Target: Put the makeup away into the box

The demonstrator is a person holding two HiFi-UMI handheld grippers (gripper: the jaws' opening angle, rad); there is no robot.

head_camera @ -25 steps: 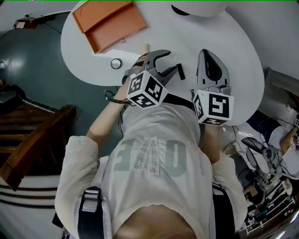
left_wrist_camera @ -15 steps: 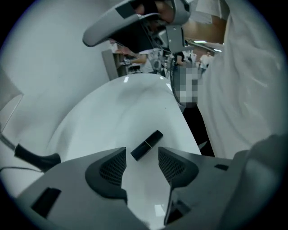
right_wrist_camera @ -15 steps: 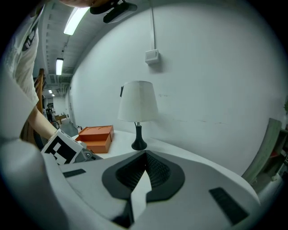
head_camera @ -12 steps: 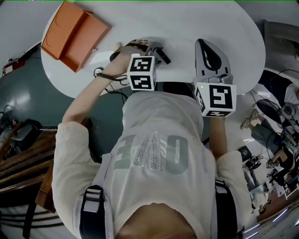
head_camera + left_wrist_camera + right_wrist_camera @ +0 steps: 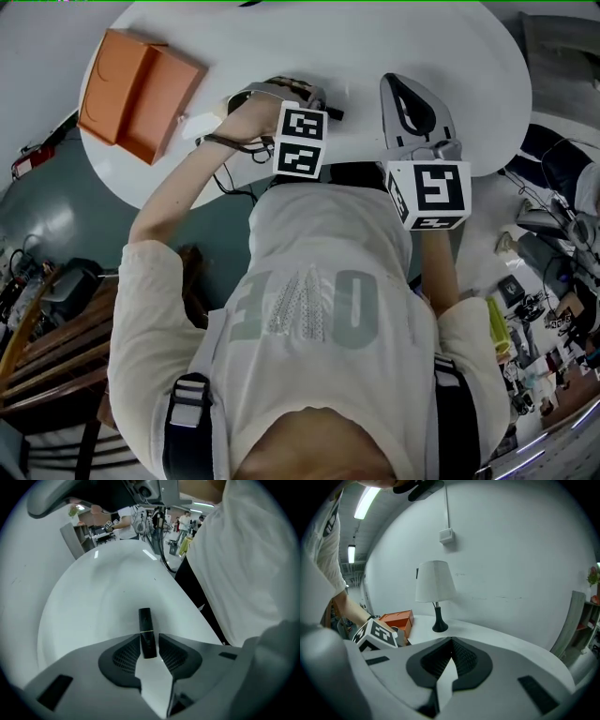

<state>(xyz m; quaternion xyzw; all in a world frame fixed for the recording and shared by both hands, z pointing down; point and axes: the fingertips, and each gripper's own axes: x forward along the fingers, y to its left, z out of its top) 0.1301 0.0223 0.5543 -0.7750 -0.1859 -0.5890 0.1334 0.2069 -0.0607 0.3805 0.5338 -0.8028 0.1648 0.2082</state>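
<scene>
Left gripper [image 5: 149, 643] lowered, fingers just closed around black tube [image 5: 145, 620] on tabletop [image 5: 93, 602].
One tube, one orange box [image 5: 136, 80]; right gripper [image 5: 451, 644] fingers together, empty.

light: bright, even, ceiling strips [image 5: 365, 502] | shadows: soft | edges: fisheye bend, dark corners | focus: sharp

We appear to be in a lab or workshop with one corner dressed like a home. A white rounded tabletop [image 5: 469, 84] with a table lamp [image 5: 435, 588] sits by a bare wall. Around it are benches cluttered with cables and gear [image 5: 553, 319], strip ceiling lights [image 5: 365, 502] and people in the background [image 5: 185, 517].
</scene>
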